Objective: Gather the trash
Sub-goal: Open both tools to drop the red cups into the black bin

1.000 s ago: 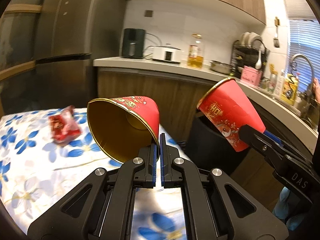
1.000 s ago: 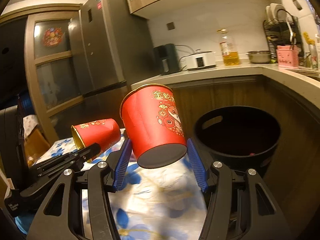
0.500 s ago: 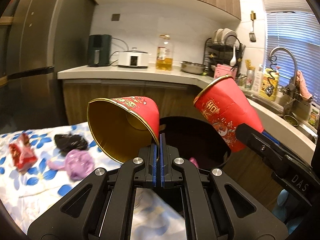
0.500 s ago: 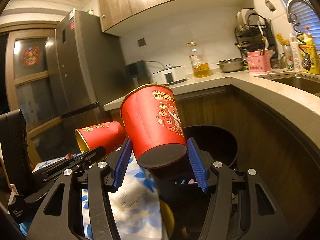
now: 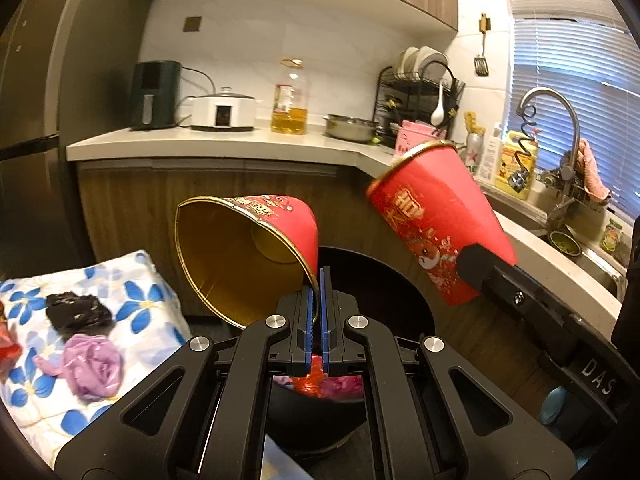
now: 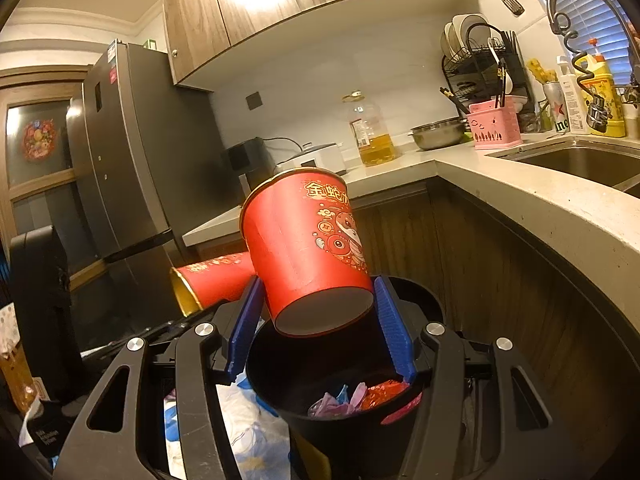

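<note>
Left gripper (image 5: 316, 300) pinches rim of a red cup (image 5: 256, 256), cup tipped sideways, mouth to the left, over black bin (image 5: 400, 280). Right gripper (image 6: 316, 320) clamps second cup (image 6: 308, 252) by its base, above the bin (image 6: 344, 420). Wrappers (image 6: 356, 396) inside bin. Purple bag (image 5: 92, 364) and black scrap (image 5: 76, 312) on floral table (image 5: 132, 304)

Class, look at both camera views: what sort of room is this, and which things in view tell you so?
Most likely a home kitchen: a sink with a curved tap, a dish rack holding plates on the countertop, and a tall fridge.
</note>
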Demonstrator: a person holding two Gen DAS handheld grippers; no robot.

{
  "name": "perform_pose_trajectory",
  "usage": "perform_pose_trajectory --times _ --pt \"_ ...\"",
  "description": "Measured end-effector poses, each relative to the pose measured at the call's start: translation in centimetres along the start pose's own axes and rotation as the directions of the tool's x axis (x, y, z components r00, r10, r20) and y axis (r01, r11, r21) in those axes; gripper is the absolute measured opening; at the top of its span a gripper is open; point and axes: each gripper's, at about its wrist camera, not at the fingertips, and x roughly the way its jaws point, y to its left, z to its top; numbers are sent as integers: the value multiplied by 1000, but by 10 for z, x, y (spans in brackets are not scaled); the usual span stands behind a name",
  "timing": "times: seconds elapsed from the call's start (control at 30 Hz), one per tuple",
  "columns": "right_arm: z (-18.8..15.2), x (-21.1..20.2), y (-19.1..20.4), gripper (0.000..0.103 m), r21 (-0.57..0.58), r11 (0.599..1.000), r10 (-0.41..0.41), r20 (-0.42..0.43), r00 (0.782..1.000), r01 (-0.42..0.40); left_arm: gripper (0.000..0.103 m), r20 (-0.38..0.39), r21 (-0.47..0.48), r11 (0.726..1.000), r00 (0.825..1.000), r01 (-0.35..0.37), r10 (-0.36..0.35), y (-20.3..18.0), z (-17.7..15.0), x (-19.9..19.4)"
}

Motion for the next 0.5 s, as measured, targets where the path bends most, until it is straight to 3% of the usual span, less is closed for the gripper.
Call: perform_pose_trajectory --times 0.33,0.4,0.5 --pt "4 16 -13 56 20 1000 -18 -2 1000 18 3 -59 -19 998 996 62 -63 3 -3 35" --pt "4 20 -13 56 24 999 -23 -5 1000 23 10 -68 -29 998 996 51 -53 7 -5 39" --pt "3 24 -15 56 30 999 -24 -9 1000 24 30 -71 -57 997 996 56 -60 16 -7 40"
